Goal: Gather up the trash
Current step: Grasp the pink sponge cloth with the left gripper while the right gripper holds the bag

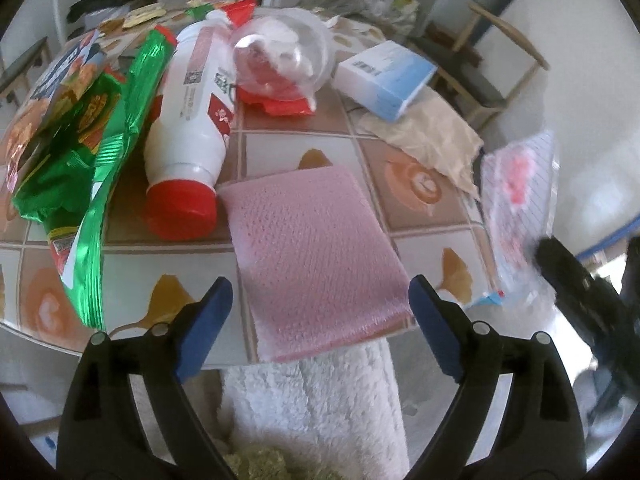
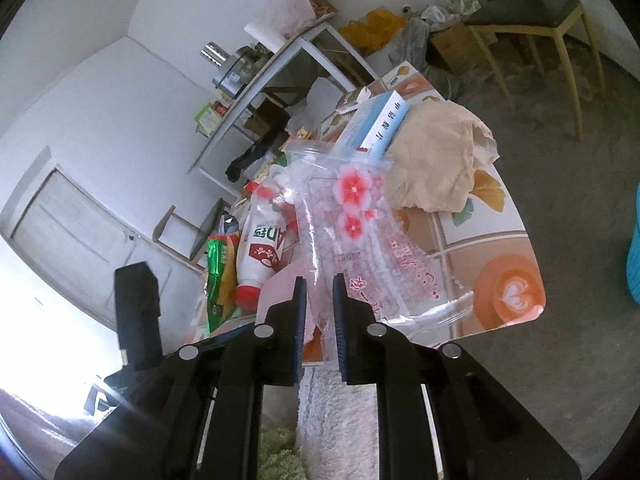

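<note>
Your right gripper (image 2: 320, 312) holds the clear flowered bag (image 2: 356, 232) in the middle of its frame, its jaws squeezed narrow on the bag's lower edge. The bag hangs above the table (image 2: 516, 264). Your left gripper (image 1: 320, 312) has wide jaws with nothing between them, low in its frame over the pink cloth (image 1: 316, 256). Left of the cloth lie a white bottle (image 1: 192, 120) and a green wrapper (image 1: 104, 184).

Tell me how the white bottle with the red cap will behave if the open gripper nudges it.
The white bottle lies on its side, so it will probably roll rather than tip. It rests against the green snack bag, which may stop it that way. Smooth plastic, likely slippery.
</note>
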Demonstrator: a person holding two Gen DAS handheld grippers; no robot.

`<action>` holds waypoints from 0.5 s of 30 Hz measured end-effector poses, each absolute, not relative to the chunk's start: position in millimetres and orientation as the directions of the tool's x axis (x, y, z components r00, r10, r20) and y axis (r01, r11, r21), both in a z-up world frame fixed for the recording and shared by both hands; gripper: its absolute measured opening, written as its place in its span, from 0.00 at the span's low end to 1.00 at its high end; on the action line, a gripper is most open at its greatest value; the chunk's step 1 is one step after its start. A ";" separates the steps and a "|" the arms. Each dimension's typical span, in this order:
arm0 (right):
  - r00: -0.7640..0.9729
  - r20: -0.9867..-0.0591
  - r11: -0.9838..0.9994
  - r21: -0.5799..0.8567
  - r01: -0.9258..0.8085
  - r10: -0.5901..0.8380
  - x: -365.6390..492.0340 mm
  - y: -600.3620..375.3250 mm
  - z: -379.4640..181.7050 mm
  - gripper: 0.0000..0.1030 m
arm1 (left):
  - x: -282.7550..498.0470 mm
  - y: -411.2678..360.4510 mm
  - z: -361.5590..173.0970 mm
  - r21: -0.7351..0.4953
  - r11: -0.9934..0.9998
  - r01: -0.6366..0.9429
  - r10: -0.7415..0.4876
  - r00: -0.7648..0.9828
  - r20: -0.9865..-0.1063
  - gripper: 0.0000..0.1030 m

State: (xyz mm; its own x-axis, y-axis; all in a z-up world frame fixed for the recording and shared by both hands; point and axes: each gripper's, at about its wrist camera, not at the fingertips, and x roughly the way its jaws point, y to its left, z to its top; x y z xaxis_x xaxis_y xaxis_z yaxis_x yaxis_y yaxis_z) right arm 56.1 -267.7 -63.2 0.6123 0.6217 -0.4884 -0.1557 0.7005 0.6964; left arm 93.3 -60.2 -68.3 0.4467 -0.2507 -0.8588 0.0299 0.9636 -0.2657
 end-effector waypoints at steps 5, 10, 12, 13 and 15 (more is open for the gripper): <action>0.624 -0.479 0.701 0.695 -0.161 0.617 50.3 -270.3 -63.1 0.12 | 104.4 -69.1 -76.7 -0.249 0.968 -0.015 -0.218 0.439 -0.872 0.84; 0.634 -0.483 0.713 0.683 -0.158 0.603 45.6 -272.1 -62.7 0.12 | 110.7 -77.0 -79.0 -0.230 0.973 -0.025 -0.194 0.457 -0.868 0.84; 0.637 -0.484 0.715 0.682 -0.156 0.600 44.3 -273.1 -62.5 0.11 | 111.7 -78.1 -79.8 -0.238 0.971 -0.008 -0.206 0.473 -0.857 0.84; 0.638 -0.484 0.715 0.682 -0.152 0.598 43.9 -273.8 -62.5 0.11 | 112.2 -78.9 -80.1 -0.238 0.971 0.003 -0.210 0.478 -0.853 0.84; 0.643 -0.484 0.717 0.682 -0.148 0.594 42.5 -275.7 -61.3 0.11 | 110.3 -77.7 -80.2 -0.244 0.969 0.020 -0.222 0.494 -0.841 0.81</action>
